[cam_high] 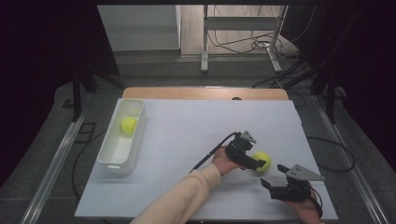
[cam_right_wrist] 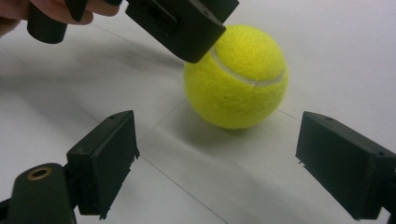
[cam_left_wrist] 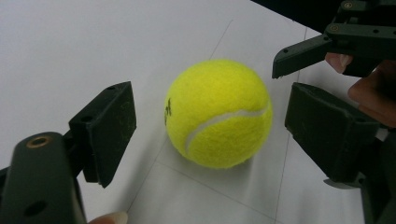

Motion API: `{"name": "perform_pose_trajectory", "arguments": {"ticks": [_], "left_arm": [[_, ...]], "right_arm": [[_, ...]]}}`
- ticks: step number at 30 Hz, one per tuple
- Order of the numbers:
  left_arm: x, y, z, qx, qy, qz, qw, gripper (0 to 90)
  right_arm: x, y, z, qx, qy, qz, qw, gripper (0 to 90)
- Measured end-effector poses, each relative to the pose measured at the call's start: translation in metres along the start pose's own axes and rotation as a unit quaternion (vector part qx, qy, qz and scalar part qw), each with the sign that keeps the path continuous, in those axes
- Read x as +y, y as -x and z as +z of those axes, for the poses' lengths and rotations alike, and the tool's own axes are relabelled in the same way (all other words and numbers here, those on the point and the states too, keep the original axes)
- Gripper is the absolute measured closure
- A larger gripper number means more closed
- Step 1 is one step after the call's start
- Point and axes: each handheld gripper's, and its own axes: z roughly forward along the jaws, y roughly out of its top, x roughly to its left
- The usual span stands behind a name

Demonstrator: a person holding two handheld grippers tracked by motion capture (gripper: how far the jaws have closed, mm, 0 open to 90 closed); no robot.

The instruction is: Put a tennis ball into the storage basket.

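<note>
White table sheet, dark room beyond. Nearest me, my right gripper waits with jaws wide and empty, just short of the tennis ball. My left gripper is nearer: the ball sits between its parted jaws, gaps on both sides, unheld. Far left, a white bin holds a second ball.

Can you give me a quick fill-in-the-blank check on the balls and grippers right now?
1. The left gripper has its jaws on either side of a ____ ball, not pressing it.
2. The other ball lies in the white ____.
3. The right gripper has its jaws ____, nothing between them.

Missing words: yellow; bin; open
</note>
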Motion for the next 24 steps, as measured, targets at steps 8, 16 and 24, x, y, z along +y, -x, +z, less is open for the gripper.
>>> {"name": "perform_pose_trajectory", "arguments": {"ticks": [8, 16, 24], "left_arm": [[0.003, 0.001, 0.011, -0.005, -0.013, -0.005, 0.9999, 13.5], [0.003, -0.001, 0.023, -0.008, -0.027, -0.008, 0.9996, 13.0], [0.001, -0.002, 0.032, -0.014, -0.035, -0.013, 0.9992, 14.8]], "right_arm": [[0.000, 0.001, 0.000, 0.000, 0.002, 0.001, 1.0000, 13.2], [0.001, 0.000, 0.000, 0.002, 0.001, 0.000, 1.0000, 13.1], [0.000, 0.000, 0.001, 0.003, 0.001, 0.000, 1.0000, 13.1]]}}
